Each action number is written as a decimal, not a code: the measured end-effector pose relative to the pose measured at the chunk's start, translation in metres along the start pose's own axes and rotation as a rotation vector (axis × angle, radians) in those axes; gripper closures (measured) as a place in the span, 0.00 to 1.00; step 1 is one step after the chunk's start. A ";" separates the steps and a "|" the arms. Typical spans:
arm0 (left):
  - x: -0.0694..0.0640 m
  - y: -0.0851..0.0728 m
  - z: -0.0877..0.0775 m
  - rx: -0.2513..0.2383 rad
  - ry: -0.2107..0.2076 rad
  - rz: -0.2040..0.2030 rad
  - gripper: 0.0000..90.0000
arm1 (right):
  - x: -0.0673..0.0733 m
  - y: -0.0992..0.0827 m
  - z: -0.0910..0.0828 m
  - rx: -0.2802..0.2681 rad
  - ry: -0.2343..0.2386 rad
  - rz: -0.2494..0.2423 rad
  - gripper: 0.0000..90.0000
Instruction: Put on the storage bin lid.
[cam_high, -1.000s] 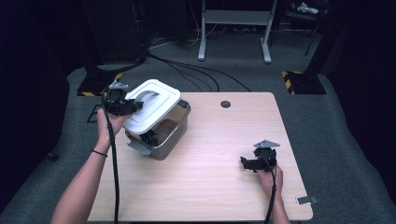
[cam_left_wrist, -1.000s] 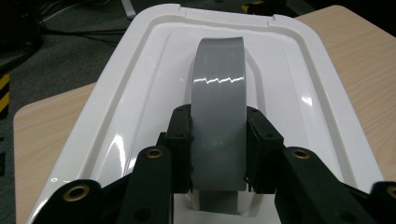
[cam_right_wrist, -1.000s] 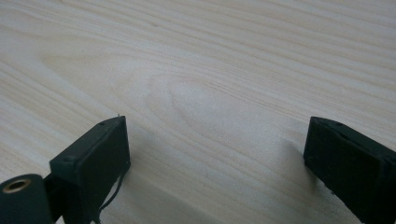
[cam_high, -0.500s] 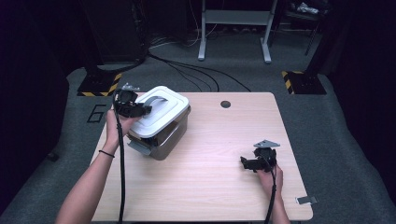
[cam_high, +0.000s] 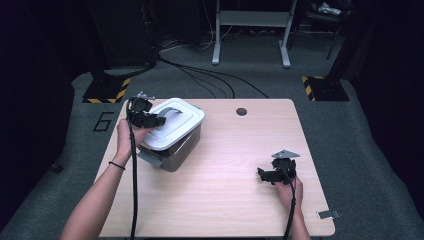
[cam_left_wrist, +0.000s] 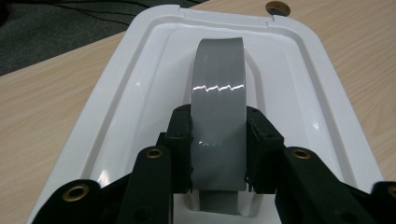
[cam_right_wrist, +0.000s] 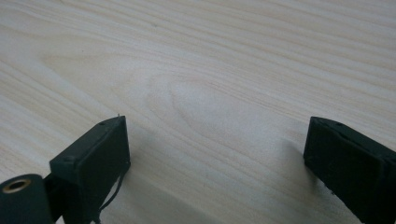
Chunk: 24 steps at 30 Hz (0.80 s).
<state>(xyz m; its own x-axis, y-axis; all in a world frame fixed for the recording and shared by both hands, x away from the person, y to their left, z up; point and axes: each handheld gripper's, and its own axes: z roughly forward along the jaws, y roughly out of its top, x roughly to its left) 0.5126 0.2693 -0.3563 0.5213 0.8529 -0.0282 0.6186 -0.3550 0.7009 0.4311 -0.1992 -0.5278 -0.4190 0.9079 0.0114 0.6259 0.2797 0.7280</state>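
1. At the far left of the table, my left gripper has its jaws clamped on the grey handle of the white lid, one jaw pressing on each edge of the strap.

2. The lid sits on the grey bin, which stands near the table's left edge, skewed to the table's sides. In the high view the lid looks slightly askew on the rim; whether it is fully seated I cannot tell.

3. I grip the handle at its near end, where it rises from the lid's recessed centre. That is the one raised part the jaws can close around, so I judge this hold is meant to carry and steer the whole lid from a single point.

4. My right gripper rests low over the bare wood at the near right, well apart from the bin. Its jaws stand wide apart with nothing between them, the grain of the table showing through the gap.

5. I judge the right hand is kept aside so the left can work the lid unobstructed, ready to steady the bin if it slides.

6. A dark round grommet sits in the table beyond the bin's far right.
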 end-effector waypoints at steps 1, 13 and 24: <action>0.000 -0.001 0.001 -0.001 0.005 -0.001 0.74 | 0.000 0.000 0.000 0.000 0.000 0.000 0.07; -0.005 -0.001 -0.001 0.013 -0.010 0.011 0.47 | 0.000 0.000 0.000 0.000 0.000 0.000 0.07; -0.006 -0.010 -0.017 -0.025 -0.023 0.012 0.21 | 0.000 0.000 0.000 0.000 0.000 0.000 0.07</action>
<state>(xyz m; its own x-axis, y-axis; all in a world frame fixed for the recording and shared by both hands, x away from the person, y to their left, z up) 0.4932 0.2740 -0.3512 0.5422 0.8395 -0.0359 0.5974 -0.3551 0.7190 0.4311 -0.1992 -0.5278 -0.4191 0.9079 0.0109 0.6258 0.2801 0.7280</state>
